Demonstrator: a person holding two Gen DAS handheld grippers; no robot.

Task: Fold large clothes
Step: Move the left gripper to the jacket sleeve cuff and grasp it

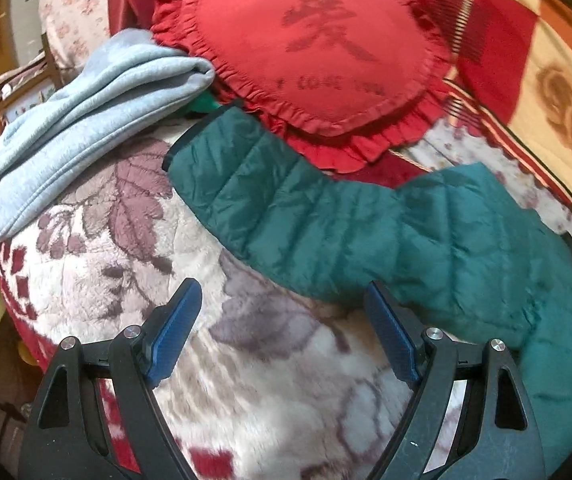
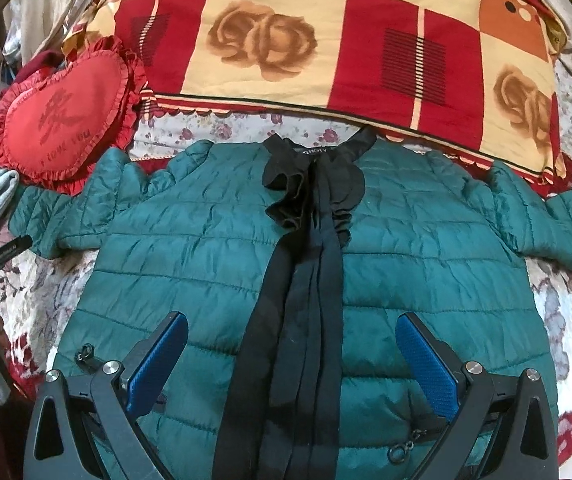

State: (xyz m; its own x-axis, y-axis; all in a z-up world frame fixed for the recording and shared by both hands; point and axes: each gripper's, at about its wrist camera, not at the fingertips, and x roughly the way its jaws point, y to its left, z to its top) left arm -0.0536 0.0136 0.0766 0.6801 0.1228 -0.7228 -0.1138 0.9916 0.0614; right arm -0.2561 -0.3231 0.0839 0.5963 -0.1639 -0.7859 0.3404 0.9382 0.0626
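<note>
- Green quilted jacket lies flat, front up, on floral blanket; black ruffle strip down centre.
- L gripper: jaws wide apart, empty, above blanket just beside jacket's sleeve.
- R gripper: jaws apart, empty, over jacket's lower front.
- Red heart pillow near sleeve cuff; folded grey cloth beside it.

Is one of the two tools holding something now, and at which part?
Nothing is held. The left tool is open near the green jacket sleeve; the right tool is open over its front.
</note>
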